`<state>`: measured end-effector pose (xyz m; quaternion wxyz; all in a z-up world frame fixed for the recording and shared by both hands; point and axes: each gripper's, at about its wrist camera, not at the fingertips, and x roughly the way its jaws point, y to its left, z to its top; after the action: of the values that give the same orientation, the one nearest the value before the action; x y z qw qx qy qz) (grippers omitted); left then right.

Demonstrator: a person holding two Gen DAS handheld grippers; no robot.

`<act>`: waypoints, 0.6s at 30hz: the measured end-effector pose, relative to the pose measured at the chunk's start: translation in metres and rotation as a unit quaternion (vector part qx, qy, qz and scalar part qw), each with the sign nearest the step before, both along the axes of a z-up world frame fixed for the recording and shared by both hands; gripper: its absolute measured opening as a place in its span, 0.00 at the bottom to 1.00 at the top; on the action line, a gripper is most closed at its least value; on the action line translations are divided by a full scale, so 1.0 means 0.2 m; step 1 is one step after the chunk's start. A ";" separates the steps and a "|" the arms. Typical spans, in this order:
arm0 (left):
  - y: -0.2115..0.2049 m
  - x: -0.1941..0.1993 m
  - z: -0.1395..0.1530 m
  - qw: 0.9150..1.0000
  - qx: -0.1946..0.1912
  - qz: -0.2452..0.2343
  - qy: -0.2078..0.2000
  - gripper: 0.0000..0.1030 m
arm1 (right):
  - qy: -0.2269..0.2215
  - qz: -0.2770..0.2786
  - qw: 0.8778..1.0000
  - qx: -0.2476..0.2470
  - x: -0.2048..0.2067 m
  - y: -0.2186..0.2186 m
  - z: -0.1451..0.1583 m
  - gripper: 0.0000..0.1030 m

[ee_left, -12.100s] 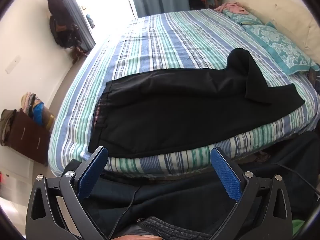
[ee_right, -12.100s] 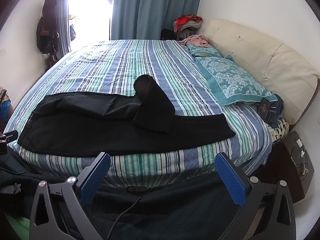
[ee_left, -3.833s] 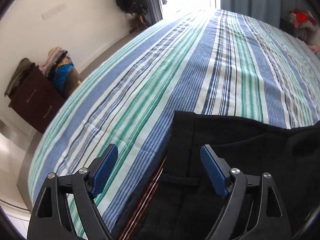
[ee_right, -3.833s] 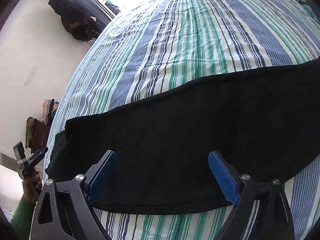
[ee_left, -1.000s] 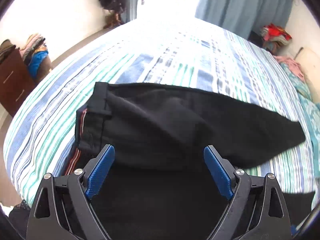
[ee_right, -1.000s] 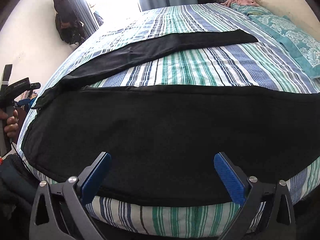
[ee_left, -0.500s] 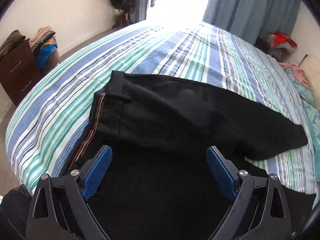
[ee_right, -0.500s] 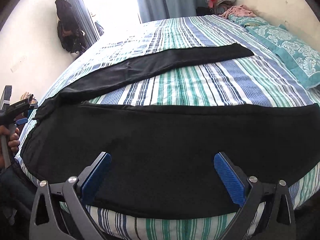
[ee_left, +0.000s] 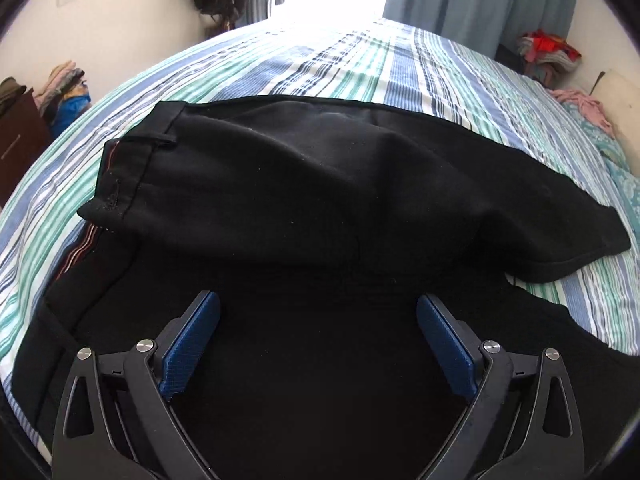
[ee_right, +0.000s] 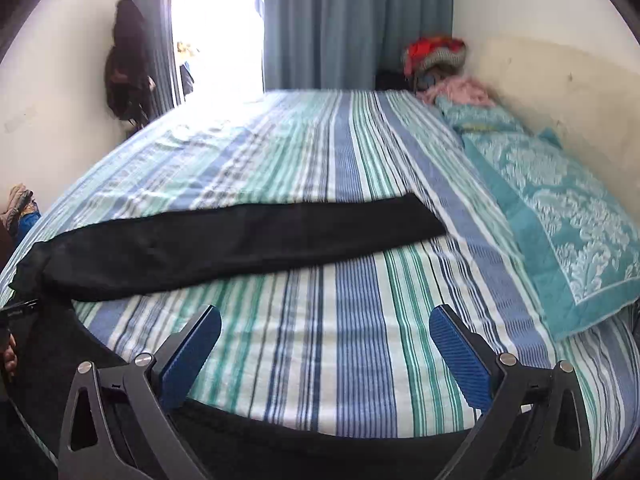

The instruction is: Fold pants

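We hover our left gripper (ee_left: 318,334), jaws opening and empty, over the black woven pants (ee_left: 320,184) spread on the blue-and-green striped bedsheet (ee_right: 360,184), while our right gripper (ee_right: 325,344) gapes empty, likely to catch a leg.

Pants (ee_left: 320,200) spread on the bed (ee_left: 340,60), waistband at the bed's left side, one leg (ee_right: 240,236) lying across the bed toward the pillow (ee_right: 560,220) at its right, curtain (ee_right: 340,20) behind the bed
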<state>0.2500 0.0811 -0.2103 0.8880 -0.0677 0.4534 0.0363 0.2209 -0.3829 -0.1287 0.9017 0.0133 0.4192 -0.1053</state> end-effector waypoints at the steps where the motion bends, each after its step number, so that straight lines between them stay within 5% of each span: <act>1: -0.01 0.00 -0.01 1.000 0.001 -0.003 0.001 1.00 | 0.041 -0.027 0.999 0.017 0.11 -0.13 -0.05 1.00; 6: -0.04 0.00 -0.04 1.000 0.020 -0.006 -0.005 1.00 | 0.086 -0.085 0.993 0.005 0.60 -0.62 -0.15 1.00; 9: -0.03 -0.01 -0.05 1.000 0.020 -0.005 -0.012 1.00 | 0.096 -0.101 0.989 0.043 0.92 -0.84 -0.16 0.96; 14: -0.04 -0.01 -0.06 0.999 0.026 -0.006 -0.019 1.00 | 0.123 -0.080 0.988 0.037 1.36 -0.90 -0.25 0.80; 18: -0.05 -0.01 -0.07 0.999 0.033 -0.005 -0.024 1.00 | 0.121 -0.083 0.989 0.034 1.51 -0.95 -0.34 0.72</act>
<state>0.2486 0.0712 -0.2250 0.9006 -0.0370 0.4307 0.0453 0.5236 -0.5724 -0.1976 0.8312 0.0658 0.5263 -0.1667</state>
